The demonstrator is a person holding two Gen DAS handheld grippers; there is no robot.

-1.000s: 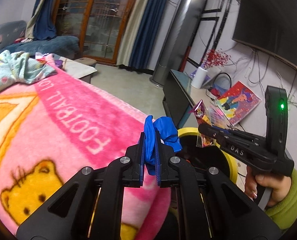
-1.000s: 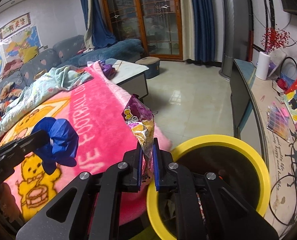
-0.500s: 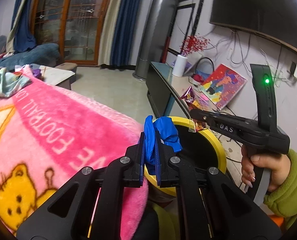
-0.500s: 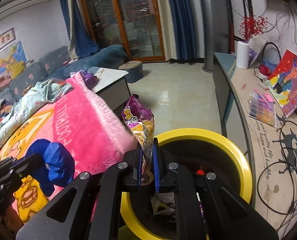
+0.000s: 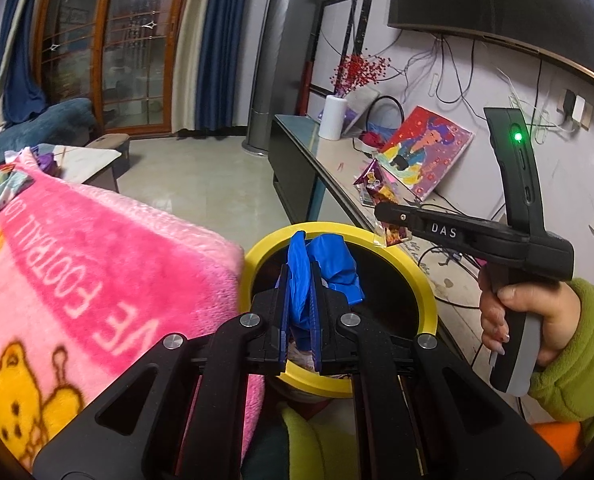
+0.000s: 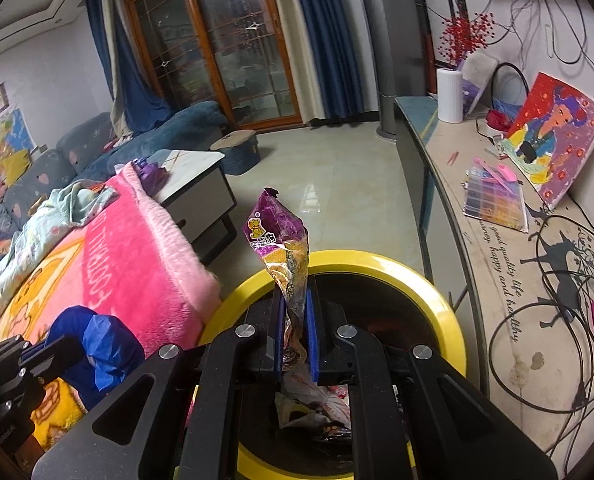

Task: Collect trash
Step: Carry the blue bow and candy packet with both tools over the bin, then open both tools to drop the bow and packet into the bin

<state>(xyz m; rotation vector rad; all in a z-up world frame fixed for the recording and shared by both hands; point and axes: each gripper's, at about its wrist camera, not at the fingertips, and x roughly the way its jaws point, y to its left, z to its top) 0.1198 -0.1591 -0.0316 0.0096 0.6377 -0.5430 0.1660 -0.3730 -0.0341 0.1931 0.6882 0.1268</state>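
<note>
Here, the left gripper [image 5: 299, 312] is clamped on a crumpled blue wad [image 5: 321, 268], which stands up between its fingers directly over the dark mouth of the yellow-rimmed bin [image 5: 427, 292]. The right gripper [image 6: 295, 332] is pinched on a purple and gold snack wrapper [image 6: 281, 248], whose upper end rises above the fingers, also over the bin [image 6: 449, 320].

The left wrist view shows the right gripper [image 5: 389, 220] from the side, at the bin's far rim, with the wrapper [image 5: 377, 188] sticking up and a hand [image 5: 525, 320] in a green sleeve on its handle. The right wrist view looks down into the bin, where crumpled wrappers [image 6: 317, 404] lie, and shows the left gripper [image 6: 47, 354] with the wad [image 6: 105, 352] beside the pink blanket [image 6: 137, 248].
</note>
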